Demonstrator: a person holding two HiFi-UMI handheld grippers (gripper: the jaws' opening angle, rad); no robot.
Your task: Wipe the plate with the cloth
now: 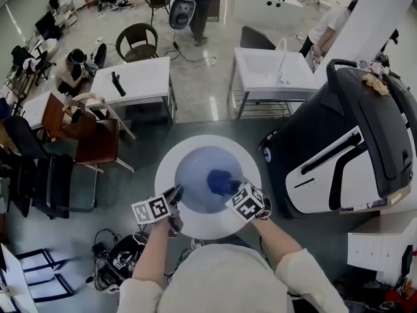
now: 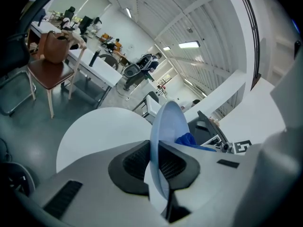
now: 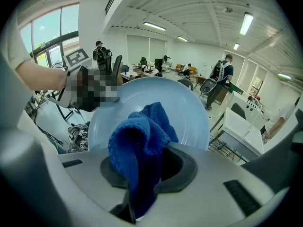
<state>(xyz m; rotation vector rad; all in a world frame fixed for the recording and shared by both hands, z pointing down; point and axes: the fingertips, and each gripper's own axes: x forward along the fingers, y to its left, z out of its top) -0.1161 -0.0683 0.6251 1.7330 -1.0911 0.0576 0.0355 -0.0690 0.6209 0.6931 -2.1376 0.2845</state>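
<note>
Head view: pale blue round plate [image 1: 199,171] sits over round white table [image 1: 176,158]. Plate rim at 8 o'clock is pinched tight between left gripper [image 1: 177,193] jaws. Crumpled dark blue cloth [image 1: 220,181] lies over plate face toward 4 o'clock, clamped between right gripper [image 1: 229,189] jaws. Black-and-white machine [image 1: 345,155] stands at table's 3 o'clock, brown chair [image 1: 98,145] at 10 o'clock.

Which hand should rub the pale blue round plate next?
Right. The right gripper pinches the bunched blue cloth at the face of the pale blue round plate. The left gripper is clamped on its rim, holding it tilted.
</note>
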